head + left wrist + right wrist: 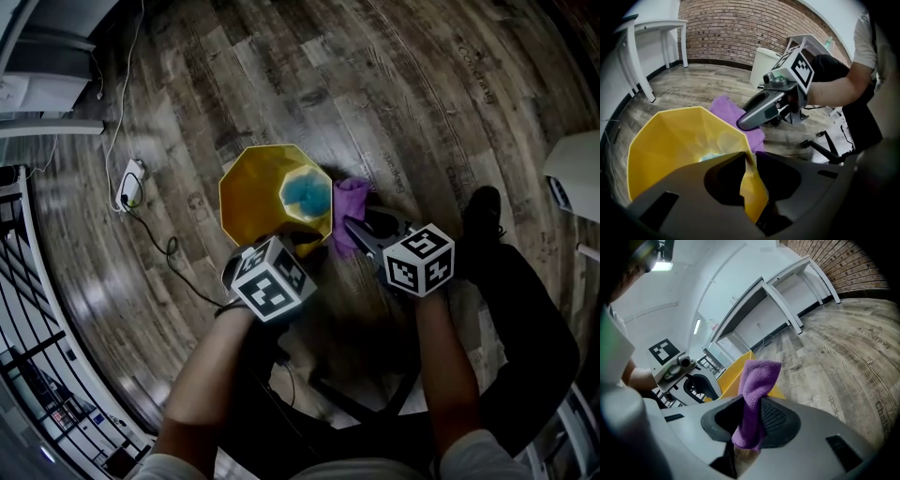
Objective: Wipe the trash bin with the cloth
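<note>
On floor: trash bin [253, 202] mouth up | left tool [751, 157]: rim | right tool [752, 401]: cloth [759, 373]

Cloth [352, 202] just right of bin [248, 202]

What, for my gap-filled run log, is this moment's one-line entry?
left gripper: shut on trash bin rim | right gripper: shut on cloth

Power strip [129, 183] (white), plank floor [422, 89]
</note>
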The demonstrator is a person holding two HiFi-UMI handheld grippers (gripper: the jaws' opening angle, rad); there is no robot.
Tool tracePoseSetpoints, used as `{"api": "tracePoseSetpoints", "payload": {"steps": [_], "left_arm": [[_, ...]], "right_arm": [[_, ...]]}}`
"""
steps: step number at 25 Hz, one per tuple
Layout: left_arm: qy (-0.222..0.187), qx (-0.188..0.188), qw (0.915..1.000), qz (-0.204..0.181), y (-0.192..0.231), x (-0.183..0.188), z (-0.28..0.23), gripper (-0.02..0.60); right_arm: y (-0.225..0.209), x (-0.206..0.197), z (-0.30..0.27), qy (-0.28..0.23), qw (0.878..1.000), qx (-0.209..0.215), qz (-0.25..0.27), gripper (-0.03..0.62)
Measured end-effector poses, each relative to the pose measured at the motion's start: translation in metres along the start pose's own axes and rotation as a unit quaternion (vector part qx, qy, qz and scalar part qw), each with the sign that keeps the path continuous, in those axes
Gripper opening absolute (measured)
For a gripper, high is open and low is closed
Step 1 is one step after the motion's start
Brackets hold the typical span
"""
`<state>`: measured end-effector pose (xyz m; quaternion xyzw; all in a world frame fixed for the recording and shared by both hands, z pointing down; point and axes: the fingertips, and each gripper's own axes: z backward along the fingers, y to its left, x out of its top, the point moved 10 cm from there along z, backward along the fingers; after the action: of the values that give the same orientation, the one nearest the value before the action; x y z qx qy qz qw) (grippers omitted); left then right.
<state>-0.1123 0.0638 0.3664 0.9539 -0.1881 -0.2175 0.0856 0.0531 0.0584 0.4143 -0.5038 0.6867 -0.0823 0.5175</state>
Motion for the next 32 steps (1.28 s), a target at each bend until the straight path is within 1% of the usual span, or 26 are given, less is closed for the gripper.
{"api": "tracePoseSetpoints", "payload": {"steps": [7, 14, 18, 26, 32], "left_arm": [[-0.01, -0.004, 0.9999, -0.001, -0.001, 0.0, -0.003, 0.077], [-0.009, -0.005, 0.9999, 0.006, -0.001, 0.0, -0.002, 0.077], [-0.012, -0.004, 0.9999, 0.004, -0.002, -0.001, -0.002, 0.077], [-0.021, -0.002, 0.9998, 0.003, -0.004, -0.002, -0.002, 0.075], [-0.025, -0.002, 0.9997, 0.003, -0.005, -0.004, 0.0, 0.077]], "right_arm": [[-0.017, -0.004, -0.018, 0.035, 0.999, -0.028, 0.008, 0.106], [-0.039, -0.013, -0.04, 0.067, 0.997, -0.042, 0.005, 0.106], [-0.05, -0.022, -0.053, 0.083, 0.995, -0.049, -0.001, 0.106], [-0.079, -0.049, -0.087, 0.136, 0.988, -0.079, -0.01, 0.106], [-0.093, -0.06, -0.108, 0.167, 0.982, -0.093, -0.007, 0.106]]}}
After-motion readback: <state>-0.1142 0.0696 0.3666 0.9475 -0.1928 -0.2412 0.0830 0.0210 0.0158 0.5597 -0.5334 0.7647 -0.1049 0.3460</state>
